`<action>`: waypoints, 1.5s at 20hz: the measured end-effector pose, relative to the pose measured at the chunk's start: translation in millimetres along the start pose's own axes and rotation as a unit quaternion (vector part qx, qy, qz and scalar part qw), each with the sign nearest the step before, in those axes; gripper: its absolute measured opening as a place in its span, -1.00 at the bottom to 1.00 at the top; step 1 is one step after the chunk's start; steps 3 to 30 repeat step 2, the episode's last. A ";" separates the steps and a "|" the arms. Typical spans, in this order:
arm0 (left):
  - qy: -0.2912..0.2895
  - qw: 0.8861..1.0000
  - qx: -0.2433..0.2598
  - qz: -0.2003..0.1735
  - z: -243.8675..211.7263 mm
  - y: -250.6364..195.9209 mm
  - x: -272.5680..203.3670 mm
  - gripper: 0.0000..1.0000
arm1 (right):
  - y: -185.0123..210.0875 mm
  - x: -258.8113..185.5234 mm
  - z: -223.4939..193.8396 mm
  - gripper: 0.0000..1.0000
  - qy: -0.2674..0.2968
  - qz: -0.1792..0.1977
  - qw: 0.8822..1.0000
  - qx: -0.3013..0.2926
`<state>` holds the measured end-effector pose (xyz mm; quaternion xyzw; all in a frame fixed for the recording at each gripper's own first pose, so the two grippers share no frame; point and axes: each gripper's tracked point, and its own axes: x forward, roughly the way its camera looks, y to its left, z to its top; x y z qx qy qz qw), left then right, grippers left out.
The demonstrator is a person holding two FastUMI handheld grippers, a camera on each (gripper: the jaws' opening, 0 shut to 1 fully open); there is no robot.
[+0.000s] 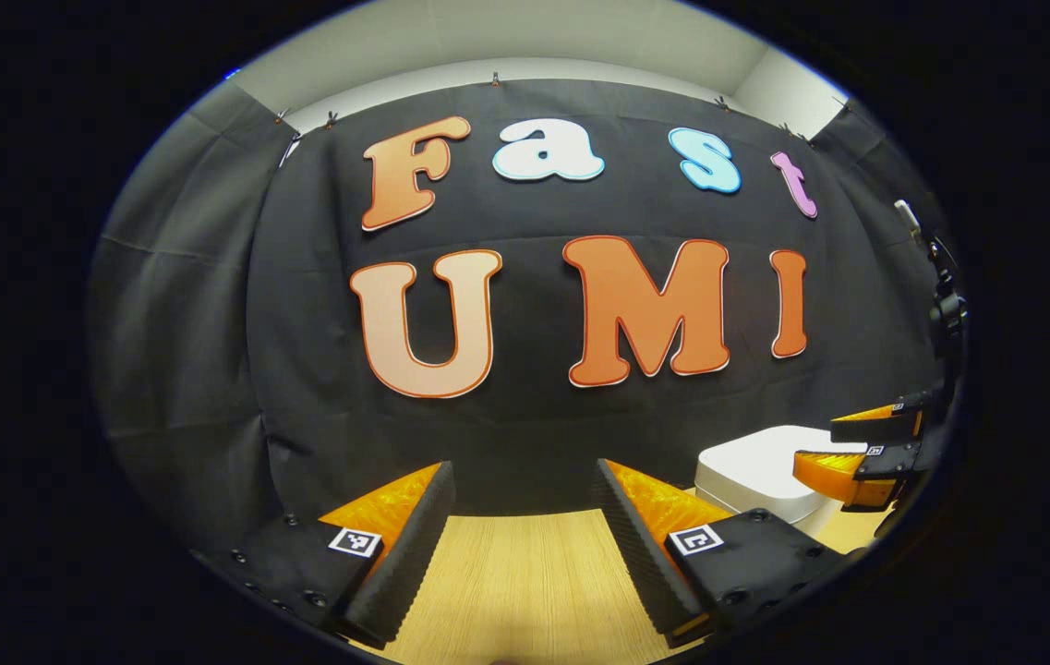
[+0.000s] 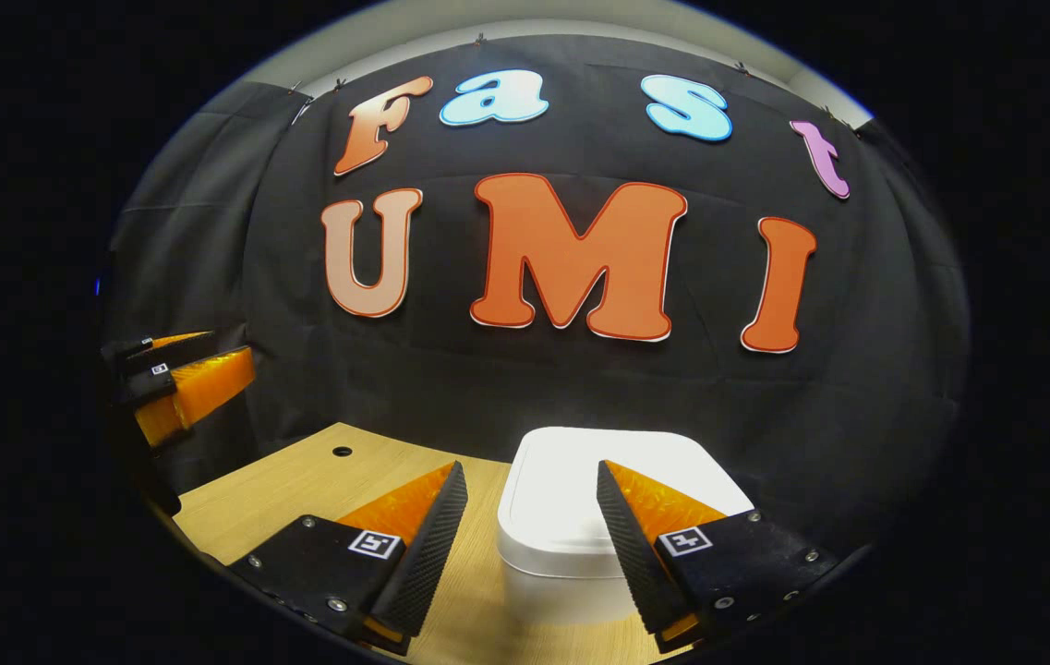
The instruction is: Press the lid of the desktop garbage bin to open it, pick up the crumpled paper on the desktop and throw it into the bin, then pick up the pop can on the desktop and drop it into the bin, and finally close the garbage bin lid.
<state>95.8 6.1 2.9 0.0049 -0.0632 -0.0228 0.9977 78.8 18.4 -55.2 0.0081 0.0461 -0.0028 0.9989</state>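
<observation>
Between your right gripper (image 2: 525, 545) fingers, spread wide and empty: white rounded-square plastic garbage bin (image 2: 621, 499), lid shut, standing on light wood counter (image 2: 303, 489) just ahead and slightly right of centre. Right hand nearer; likely lid press falls to it. Your left gripper (image 1: 525, 554) also wide open, nothing held, facing bare counter; bin (image 1: 751, 476) well off to its right. Small round hole (image 2: 342, 452) in counter left of bin. Nothing blocks path to lid. Black cloth wall behind.

Smooth, slightly glossy white plastic garbage bin (image 2: 571, 517), matt pale wood-grain desktop (image 2: 303, 489), matt creased black cloth wall (image 2: 857, 416)
</observation>
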 end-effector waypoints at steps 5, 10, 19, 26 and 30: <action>-0.001 1.000 0.004 0.000 0.9 -1.5 -0.4 0.95 | 3.7 -2.6 1.8 0.72 -0.005 0.004 1.000 0.000; -0.001 1.000 0.004 0.000 0.9 -1.5 -0.4 0.95 | 3.7 -2.6 1.8 0.72 -0.005 0.004 1.000 0.000; -0.001 1.000 0.004 0.000 0.9 -1.5 -0.4 0.95 | 3.7 -2.6 1.8 0.72 -0.005 0.004 1.000 0.000; -0.001 1.000 0.004 0.000 0.9 -1.5 -0.4 0.95 | 3.7 -2.6 1.8 0.72 -0.005 0.004 1.000 0.000; -0.001 1.000 0.004 0.000 0.9 -1.5 -0.4 0.95 | 3.7 -2.6 1.8 0.72 -0.005 0.004 1.000 0.000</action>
